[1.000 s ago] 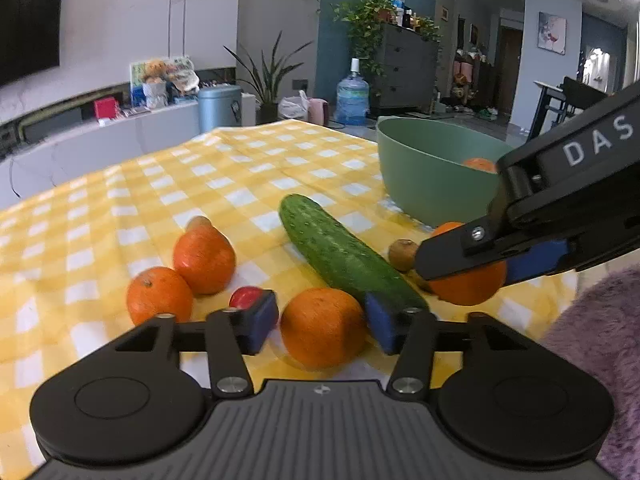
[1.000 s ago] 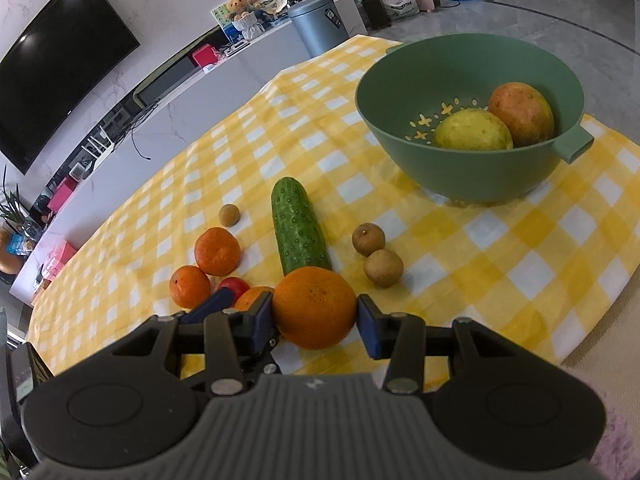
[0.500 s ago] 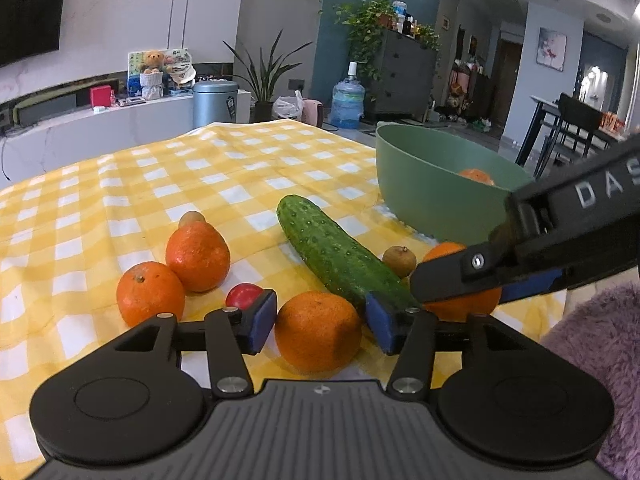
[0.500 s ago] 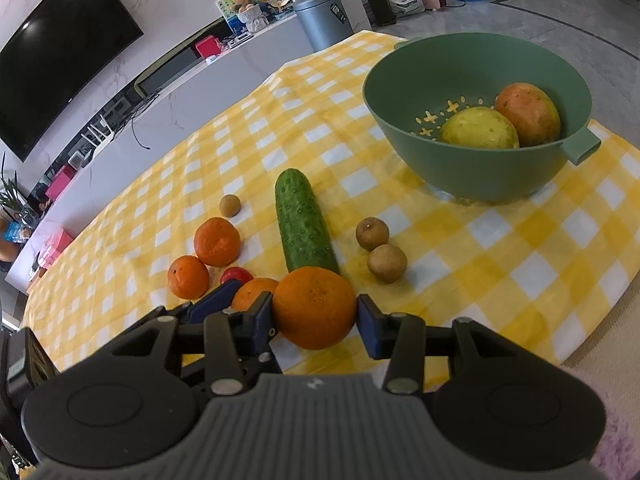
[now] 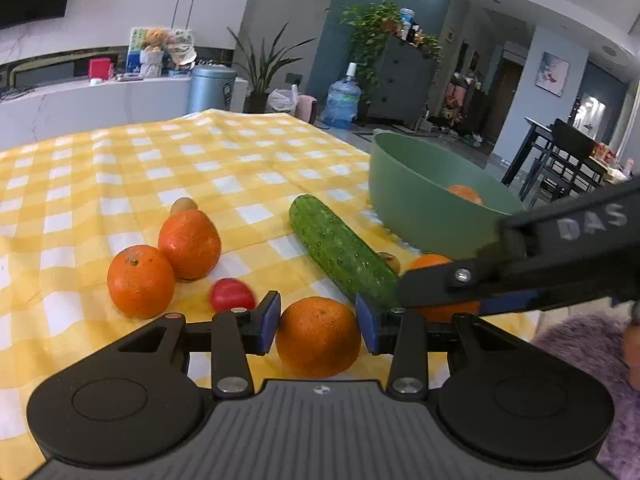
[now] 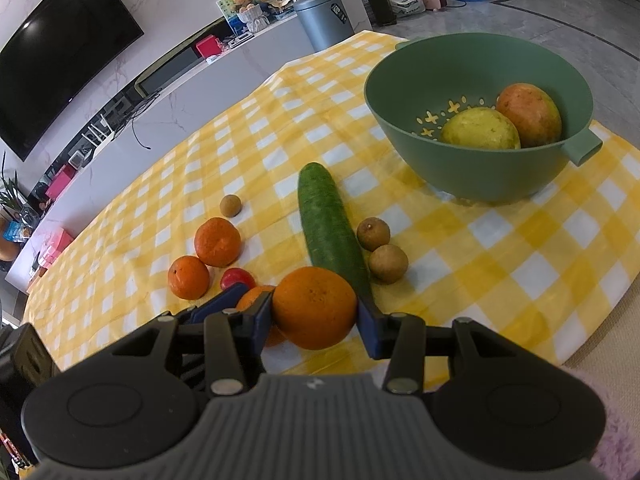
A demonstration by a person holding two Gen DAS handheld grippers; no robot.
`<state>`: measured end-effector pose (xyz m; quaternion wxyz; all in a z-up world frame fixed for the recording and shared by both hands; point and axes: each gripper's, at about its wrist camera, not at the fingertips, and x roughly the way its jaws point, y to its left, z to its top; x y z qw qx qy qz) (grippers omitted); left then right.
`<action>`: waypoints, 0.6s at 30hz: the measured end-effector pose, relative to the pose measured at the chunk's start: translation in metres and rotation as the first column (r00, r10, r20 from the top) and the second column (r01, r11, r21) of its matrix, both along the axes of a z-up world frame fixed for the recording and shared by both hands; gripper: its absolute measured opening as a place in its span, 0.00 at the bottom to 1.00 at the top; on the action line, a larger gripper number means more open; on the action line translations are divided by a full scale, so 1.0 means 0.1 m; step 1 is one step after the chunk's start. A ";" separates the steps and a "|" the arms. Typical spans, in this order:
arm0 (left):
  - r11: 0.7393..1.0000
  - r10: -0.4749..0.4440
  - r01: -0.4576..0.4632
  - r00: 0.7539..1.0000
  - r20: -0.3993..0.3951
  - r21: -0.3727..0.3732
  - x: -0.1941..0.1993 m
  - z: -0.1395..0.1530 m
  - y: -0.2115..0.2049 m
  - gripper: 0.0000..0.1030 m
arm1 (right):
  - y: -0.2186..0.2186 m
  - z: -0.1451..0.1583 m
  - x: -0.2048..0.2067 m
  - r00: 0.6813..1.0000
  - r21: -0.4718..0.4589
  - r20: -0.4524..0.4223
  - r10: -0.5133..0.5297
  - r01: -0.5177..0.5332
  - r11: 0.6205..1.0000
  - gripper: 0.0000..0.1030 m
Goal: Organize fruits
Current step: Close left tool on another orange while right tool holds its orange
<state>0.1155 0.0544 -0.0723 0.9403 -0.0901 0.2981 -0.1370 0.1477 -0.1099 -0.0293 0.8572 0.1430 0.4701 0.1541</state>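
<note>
On a yellow checked tablecloth (image 6: 460, 248): right gripper (image 6: 316, 322) clamped on an orange (image 6: 314, 307), green bowl (image 6: 452, 168) ahead and to its right, holding two fruits. Left gripper (image 5: 318, 322) parted around a second orange (image 5: 318, 336) on the cloth, pads not visibly touching. Cucumber (image 5: 340, 250) pointing away, between.

A wall-mounted black television (image 6: 60, 52) hangs on the white marble-pattern wall above a long white low cabinet (image 6: 168, 92), with a grey cylindrical bin (image 6: 324, 20), a potted plant (image 5: 260, 76), a water bottle (image 5: 342, 100), a dark dresser (image 5: 404, 76) against the blue-grey wall, and grey floor tiles (image 6: 560, 12) beyond.
</note>
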 end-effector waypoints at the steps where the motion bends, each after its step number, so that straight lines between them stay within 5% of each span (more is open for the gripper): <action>1: 1.000 -0.001 0.001 1.000 0.003 -0.002 -0.03 0.02 0.00 0.45 | 0.00 0.00 0.00 1.000 0.002 0.000 -0.001 0.001 1.000 0.41; 5: 1.000 0.020 -0.020 1.000 -0.013 -0.005 -0.16 0.09 0.03 0.45 | -0.01 0.00 0.00 1.000 0.009 0.001 -0.006 0.006 1.000 0.41; 9: 0.999 0.037 -0.036 0.989 -0.145 0.008 -0.23 0.14 0.18 0.45 | 0.00 0.02 -0.02 1.000 0.017 0.012 -0.007 0.007 1.000 0.41; 14: 0.991 0.037 -0.059 0.984 -0.177 -0.121 -0.35 0.20 0.51 0.35 | 0.05 0.05 -0.05 0.999 0.022 0.033 0.023 -0.024 0.999 0.41; 18: 0.991 0.063 -0.086 0.976 -0.207 -0.105 -0.30 0.15 0.52 0.36 | 0.05 0.04 -0.05 0.999 0.020 0.034 0.029 -0.029 0.999 0.41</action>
